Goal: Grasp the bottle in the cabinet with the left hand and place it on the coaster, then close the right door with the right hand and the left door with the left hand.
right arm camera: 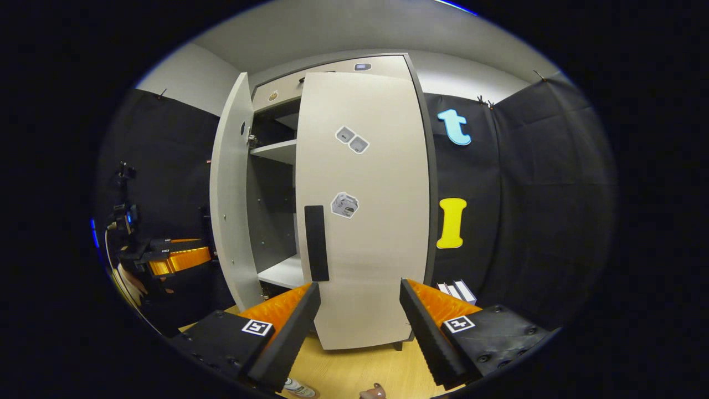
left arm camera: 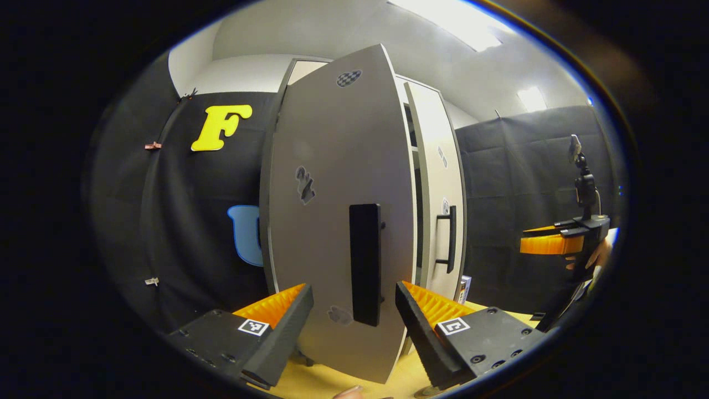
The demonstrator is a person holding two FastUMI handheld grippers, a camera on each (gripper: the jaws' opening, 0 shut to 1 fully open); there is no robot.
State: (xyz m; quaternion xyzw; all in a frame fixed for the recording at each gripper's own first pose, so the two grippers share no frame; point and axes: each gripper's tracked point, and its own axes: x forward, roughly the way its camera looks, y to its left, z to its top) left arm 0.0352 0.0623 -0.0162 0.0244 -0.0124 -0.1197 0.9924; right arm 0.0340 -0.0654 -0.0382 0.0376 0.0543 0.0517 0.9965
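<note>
The cabinet's left door stands partly open right in front of my left gripper, which is open; the door's black handle rises between the fingers, untouched. In the right gripper view the right door looks shut or nearly so, its black handle just above my open right gripper. The left door swings out to the left there, baring shelves. A small pale object at the bottom edge is too cut off to identify.
The cabinet stands on a wooden tabletop. Small white boxes lean by its right side. The right gripper hangs far right in a hand, and the left gripper hangs far left beside the open door.
</note>
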